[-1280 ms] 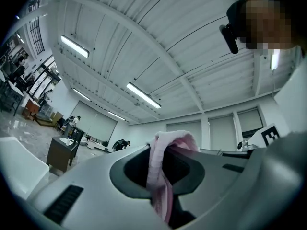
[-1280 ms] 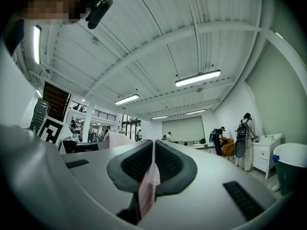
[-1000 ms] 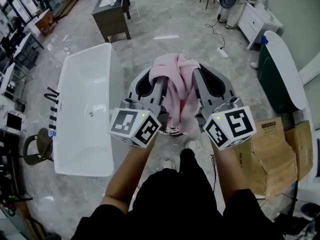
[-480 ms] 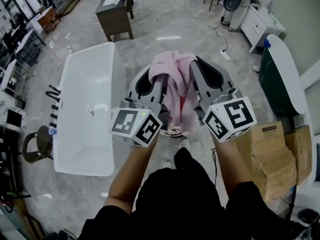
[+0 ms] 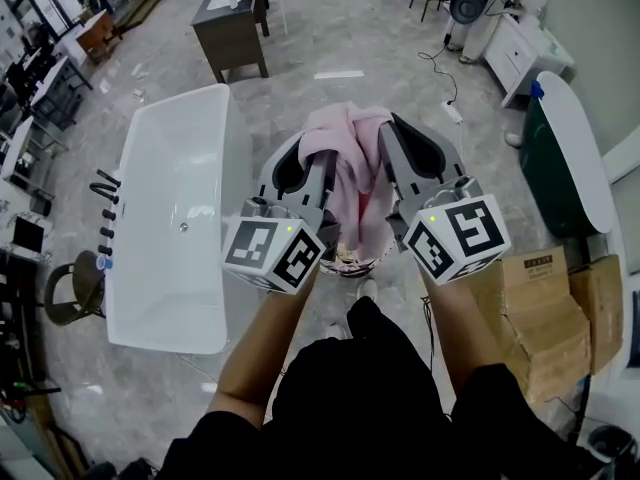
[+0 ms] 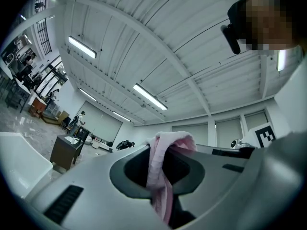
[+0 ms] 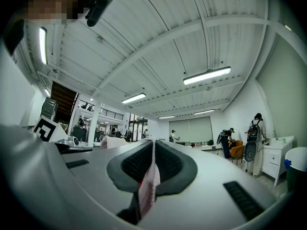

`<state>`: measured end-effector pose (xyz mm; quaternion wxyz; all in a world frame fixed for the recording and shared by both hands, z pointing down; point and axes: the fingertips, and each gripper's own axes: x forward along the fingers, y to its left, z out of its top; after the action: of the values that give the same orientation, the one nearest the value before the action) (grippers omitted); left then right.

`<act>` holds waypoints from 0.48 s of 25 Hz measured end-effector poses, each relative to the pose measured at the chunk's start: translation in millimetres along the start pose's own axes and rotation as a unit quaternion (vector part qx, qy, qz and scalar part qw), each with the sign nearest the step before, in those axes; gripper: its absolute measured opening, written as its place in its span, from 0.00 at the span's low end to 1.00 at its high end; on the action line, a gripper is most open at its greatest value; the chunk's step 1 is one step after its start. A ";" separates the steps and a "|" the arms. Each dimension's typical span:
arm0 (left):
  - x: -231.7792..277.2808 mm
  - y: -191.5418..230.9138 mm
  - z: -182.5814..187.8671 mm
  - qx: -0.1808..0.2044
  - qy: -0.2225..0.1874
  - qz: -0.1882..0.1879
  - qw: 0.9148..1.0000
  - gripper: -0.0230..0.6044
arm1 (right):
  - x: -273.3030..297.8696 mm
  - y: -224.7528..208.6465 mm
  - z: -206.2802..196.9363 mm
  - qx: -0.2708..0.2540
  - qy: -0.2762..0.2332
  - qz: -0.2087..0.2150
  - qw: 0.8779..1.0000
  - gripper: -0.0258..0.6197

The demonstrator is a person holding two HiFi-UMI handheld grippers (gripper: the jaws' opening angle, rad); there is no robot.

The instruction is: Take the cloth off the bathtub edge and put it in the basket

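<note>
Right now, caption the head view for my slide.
Left gripper and right gripper both clamp a pink cloth, held up beside the white bathtub.

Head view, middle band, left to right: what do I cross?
White bathtub → left gripper → pink cloth, clamped by both grippers → right gripper → dark green tub.

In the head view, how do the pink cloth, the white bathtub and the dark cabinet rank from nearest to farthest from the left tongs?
1. pink cloth, pinched in the left tongs.
2. white bathtub, on the floor to the left.
3. dark cabinet, far ahead, upper left.
</note>
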<state>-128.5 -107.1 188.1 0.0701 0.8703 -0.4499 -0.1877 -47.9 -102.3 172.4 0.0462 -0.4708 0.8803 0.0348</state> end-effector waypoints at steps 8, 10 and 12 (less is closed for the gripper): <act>11.8 13.4 -39.6 -0.006 0.033 0.013 0.999 0.13 | 1.7 -16.7 -40.6 0.010 0.033 -0.006 0.999 0.10; 16.7 16.3 -57.0 -0.002 0.053 0.015 0.998 0.13 | 0.2 -21.3 -58.0 0.013 0.049 -0.012 0.999 0.10; 21.8 21.3 -75.2 0.000 0.075 0.017 0.997 0.13 | 0.5 -27.0 -76.1 0.023 0.063 -0.016 0.998 0.10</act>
<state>-103.9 -140.8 257.7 0.1067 0.8744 -0.4578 -0.1202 -29.4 -125.7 247.5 0.0017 -0.4849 0.8744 -0.0156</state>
